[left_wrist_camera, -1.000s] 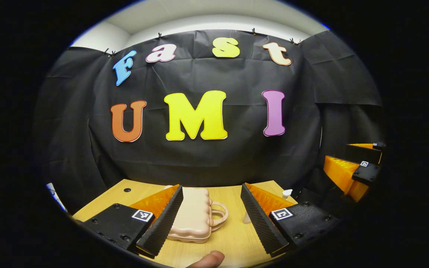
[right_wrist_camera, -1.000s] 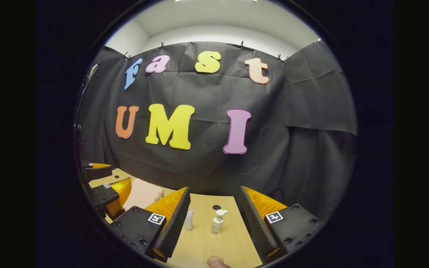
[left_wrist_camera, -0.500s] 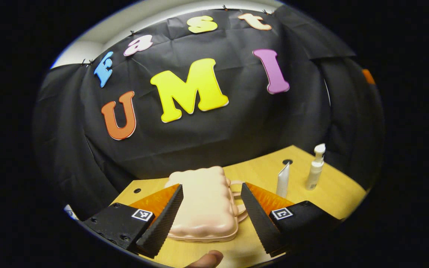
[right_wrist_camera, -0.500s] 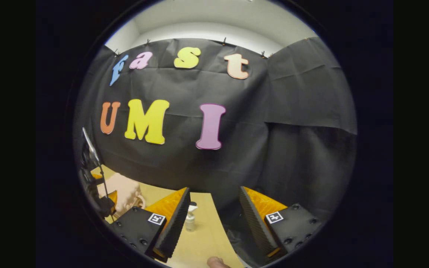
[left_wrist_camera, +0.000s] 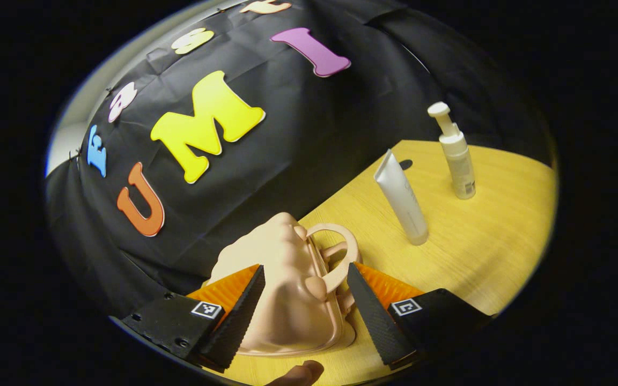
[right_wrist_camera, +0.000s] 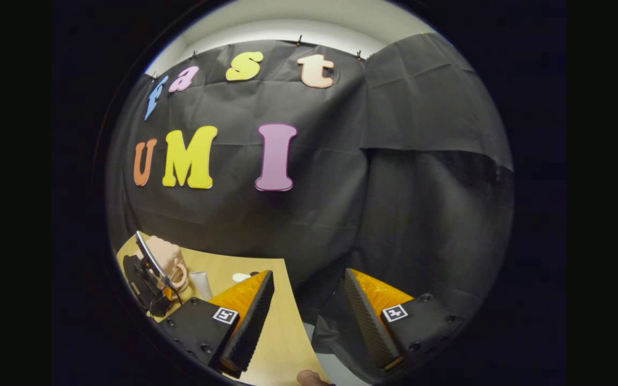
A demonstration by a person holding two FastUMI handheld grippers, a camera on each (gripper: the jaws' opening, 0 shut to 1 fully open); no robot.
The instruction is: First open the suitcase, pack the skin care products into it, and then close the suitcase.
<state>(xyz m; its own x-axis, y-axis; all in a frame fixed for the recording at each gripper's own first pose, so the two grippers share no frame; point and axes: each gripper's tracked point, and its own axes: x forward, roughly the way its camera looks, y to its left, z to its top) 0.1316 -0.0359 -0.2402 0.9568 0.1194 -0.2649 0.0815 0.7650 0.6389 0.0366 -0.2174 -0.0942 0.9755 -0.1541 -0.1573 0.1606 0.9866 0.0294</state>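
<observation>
A pale pink suitcase (left_wrist_camera: 287, 300) lies shut on the wooden table (left_wrist_camera: 480, 246), its loop handle (left_wrist_camera: 337, 252) toward the skin care products. My left gripper (left_wrist_camera: 303, 266) is open and tilted, one finger on each side of the suitcase's handle end; whether they touch it is unclear. A white tube (left_wrist_camera: 403, 199) and a white pump bottle (left_wrist_camera: 456, 155) stand upright to the right. My right gripper (right_wrist_camera: 309, 272) is open and holds nothing, out by the table's right edge. In the right gripper view the suitcase (right_wrist_camera: 161, 253), the left gripper (right_wrist_camera: 148, 279) and the tube (right_wrist_camera: 200, 283) appear far left.
The black cloth wall (left_wrist_camera: 309, 150) runs close behind the table. A small dark hole (left_wrist_camera: 404, 163) sits in the tabletop behind the tube. In the right gripper view the table's right edge (right_wrist_camera: 293, 305) drops off to draped cloth. A thumb (left_wrist_camera: 298, 372) shows at the bottom.
My left gripper has rolled and closed in on the suitcase, which now sits between its fingers. My right gripper has swung right, so the bottle and tube slid to the left behind its finger.
</observation>
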